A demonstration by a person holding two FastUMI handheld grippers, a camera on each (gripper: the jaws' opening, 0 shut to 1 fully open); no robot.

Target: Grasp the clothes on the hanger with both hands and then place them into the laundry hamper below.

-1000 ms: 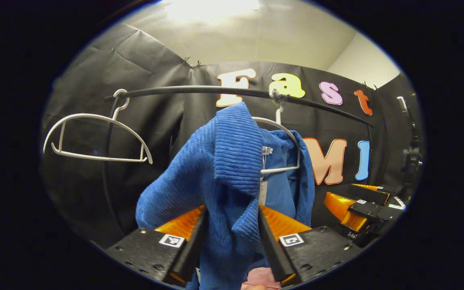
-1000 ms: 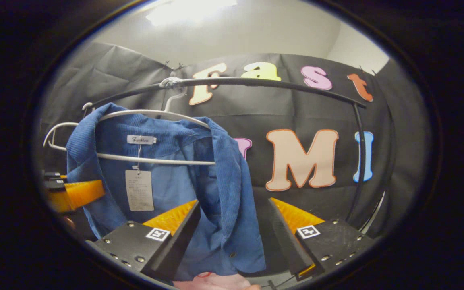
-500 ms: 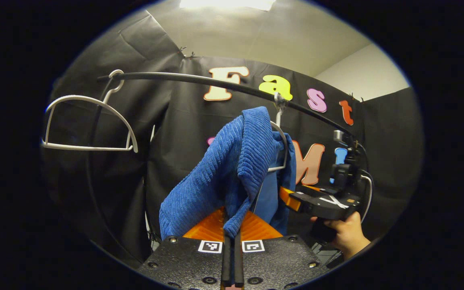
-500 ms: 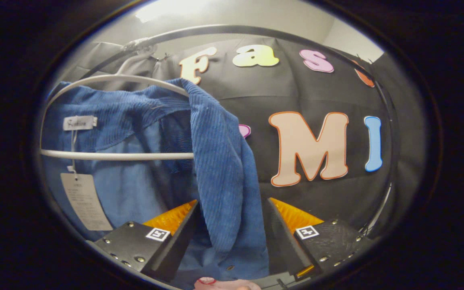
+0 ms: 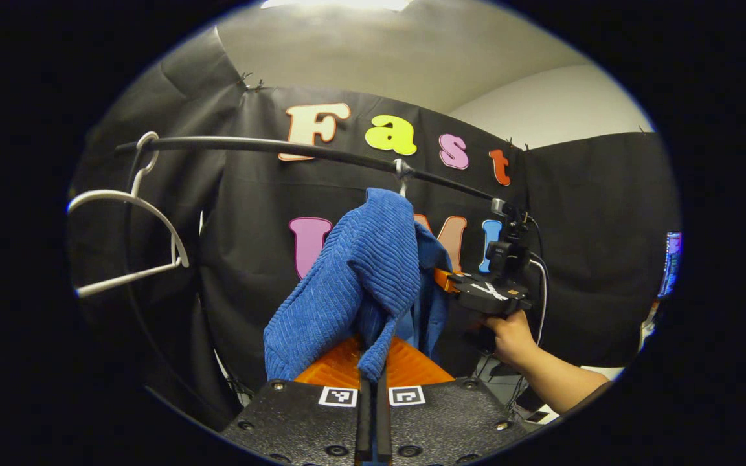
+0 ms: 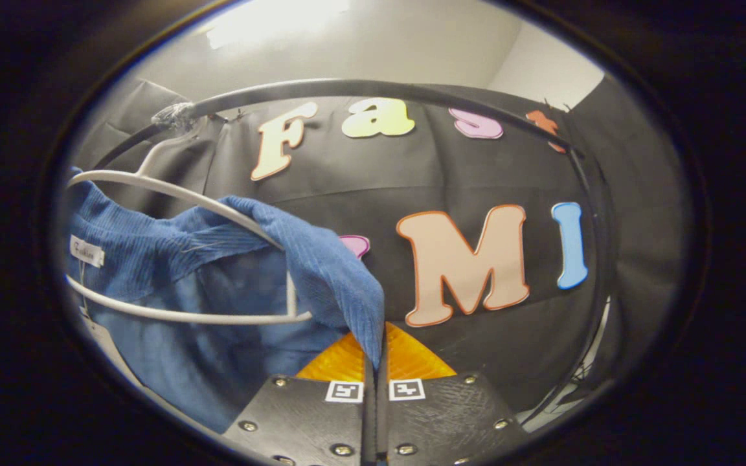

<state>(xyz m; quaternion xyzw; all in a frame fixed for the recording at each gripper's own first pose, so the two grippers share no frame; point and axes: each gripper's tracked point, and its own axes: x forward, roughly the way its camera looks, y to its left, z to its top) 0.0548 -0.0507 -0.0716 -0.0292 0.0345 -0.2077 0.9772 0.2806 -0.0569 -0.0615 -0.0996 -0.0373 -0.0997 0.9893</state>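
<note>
Now the right gripper point(image 6: 376, 362) has snapped closed on the front edge of the blue corduroy shirt point(image 5: 360, 272), where half a second back its jaws stood wide around that edge. Left gripper point(image 5: 373, 369) is clamped on the other edge, both fingers pinching cloth. So both holds are on, and the shirt hangs on the white hanger point(image 6: 172, 194), draped over its shoulder, under the black rail point(image 5: 269, 145). Danger from here, I'd say: pull straight down and the collar may snag the hanger, dragging it along or tearing a pinch loose. Lift up and off first. In the left gripper view the person's hand point(image 5: 509, 336) holds the right gripper level, forearm reaching up from below.
</note>
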